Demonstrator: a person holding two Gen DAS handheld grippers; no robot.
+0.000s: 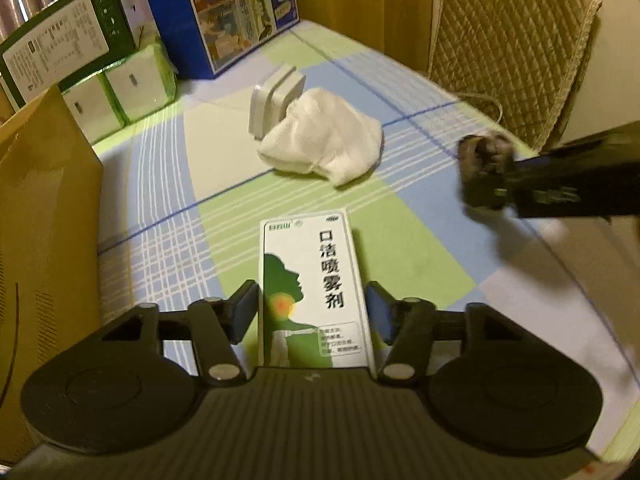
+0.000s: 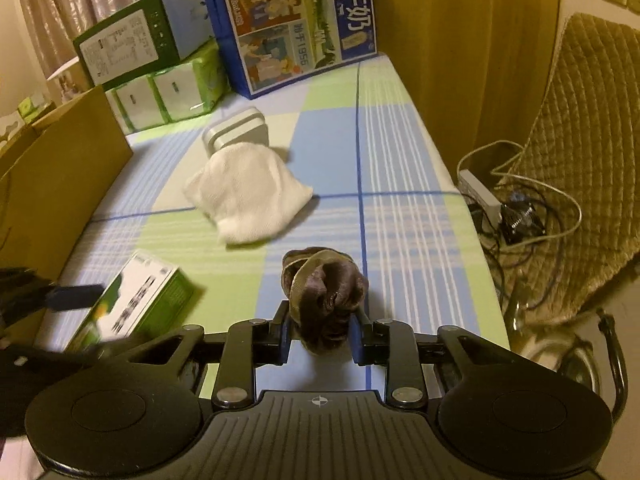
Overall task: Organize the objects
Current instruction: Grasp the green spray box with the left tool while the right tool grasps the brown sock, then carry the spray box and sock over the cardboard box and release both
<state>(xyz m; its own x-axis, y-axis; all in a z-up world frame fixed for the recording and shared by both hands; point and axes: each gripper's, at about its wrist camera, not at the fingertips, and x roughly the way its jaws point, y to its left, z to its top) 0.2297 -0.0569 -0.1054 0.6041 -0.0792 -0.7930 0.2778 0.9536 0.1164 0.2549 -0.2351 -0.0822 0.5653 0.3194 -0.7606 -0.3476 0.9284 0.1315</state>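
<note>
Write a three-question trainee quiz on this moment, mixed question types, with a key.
1. True or false: the left gripper holds the spray box.
2. What does the right gripper hold? A) white cloth B) brown scrunchie C) nothing
3. Fill in: the white cloth leans against a silver-grey ____.

Key: 1 true; 2 B; 3 stand.

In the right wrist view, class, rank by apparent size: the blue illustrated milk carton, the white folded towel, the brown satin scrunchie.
1. Blue illustrated milk carton, largest, though farthest.
2. White folded towel.
3. Brown satin scrunchie, smallest, though nearest, held in the right gripper.
</note>
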